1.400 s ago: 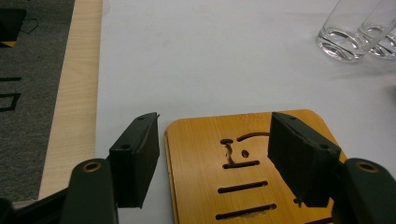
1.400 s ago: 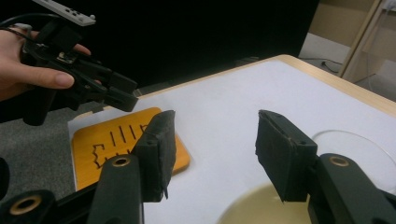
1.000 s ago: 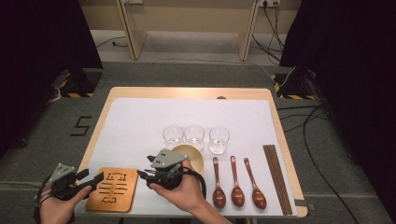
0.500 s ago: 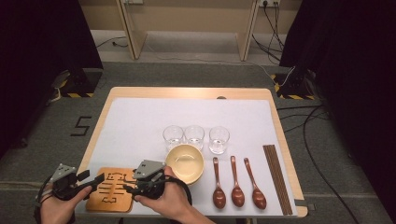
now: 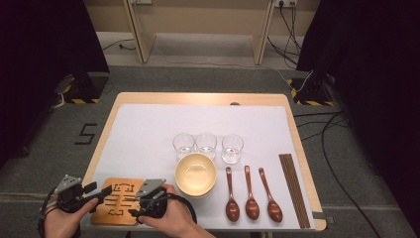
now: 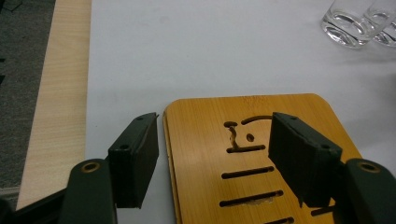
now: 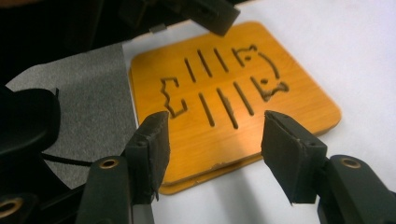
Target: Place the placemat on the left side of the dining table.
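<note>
A wooden trivet (image 5: 119,203) with cut-out slots lies flat at the front left of the white mat. My left gripper (image 5: 100,191) is open at its left edge. In the left gripper view, my left gripper (image 6: 215,140) has one jaw over the mat and the other over the trivet (image 6: 205,140). My right gripper (image 5: 137,206) comes in from the trivet's right side. In the right gripper view, my right gripper (image 7: 222,135) hangs open above the near edge of the trivet (image 7: 303,102). Its jaws have just been opening, and the pads press on nothing.
A pale bowl (image 5: 195,173) stands right of the trivet, with three clear glasses (image 5: 205,144) behind it. Three dark wooden spoons (image 5: 251,196) and a bundle of chopsticks (image 5: 293,188) lie to the right. The table's front edge is close under both hands.
My right gripper has moved left and down from beside the bowl to the trivet's right side, leaving the bowl uncovered. The left gripper has stayed put.
</note>
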`<state>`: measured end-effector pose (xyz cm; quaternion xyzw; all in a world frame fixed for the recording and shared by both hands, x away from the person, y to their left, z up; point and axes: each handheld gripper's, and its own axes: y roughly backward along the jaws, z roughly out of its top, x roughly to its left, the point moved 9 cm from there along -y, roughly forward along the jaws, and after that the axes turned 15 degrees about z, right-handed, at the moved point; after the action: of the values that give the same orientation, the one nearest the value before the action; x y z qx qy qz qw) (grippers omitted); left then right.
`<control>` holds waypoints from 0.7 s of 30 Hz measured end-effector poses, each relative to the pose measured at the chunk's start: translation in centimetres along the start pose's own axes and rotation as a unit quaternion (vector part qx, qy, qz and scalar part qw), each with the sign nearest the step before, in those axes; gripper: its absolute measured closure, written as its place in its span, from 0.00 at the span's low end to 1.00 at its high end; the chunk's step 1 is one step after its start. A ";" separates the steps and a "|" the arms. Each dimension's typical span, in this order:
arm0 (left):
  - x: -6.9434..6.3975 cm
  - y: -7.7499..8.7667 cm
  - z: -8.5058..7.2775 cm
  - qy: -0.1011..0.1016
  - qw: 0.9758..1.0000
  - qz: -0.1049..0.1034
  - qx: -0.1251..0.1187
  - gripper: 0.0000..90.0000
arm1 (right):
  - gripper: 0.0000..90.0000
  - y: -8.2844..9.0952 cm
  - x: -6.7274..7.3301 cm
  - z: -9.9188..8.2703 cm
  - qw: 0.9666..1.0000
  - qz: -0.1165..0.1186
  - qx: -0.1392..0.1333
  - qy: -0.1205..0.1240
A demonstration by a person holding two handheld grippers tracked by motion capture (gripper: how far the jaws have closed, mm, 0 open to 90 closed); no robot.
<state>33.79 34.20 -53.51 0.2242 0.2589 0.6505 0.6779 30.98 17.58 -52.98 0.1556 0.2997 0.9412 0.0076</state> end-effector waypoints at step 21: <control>0.6 -0.5 -0.8 0.017 1.000 -0.006 0.019 0.36 | 0.43 -2.1 -0.8 -0.9 0.999 0.024 0.018 -0.017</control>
<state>33.71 34.77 -54.49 0.2244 0.2835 0.6453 0.6730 31.28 18.73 -55.09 0.1790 0.3125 0.9328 -0.0129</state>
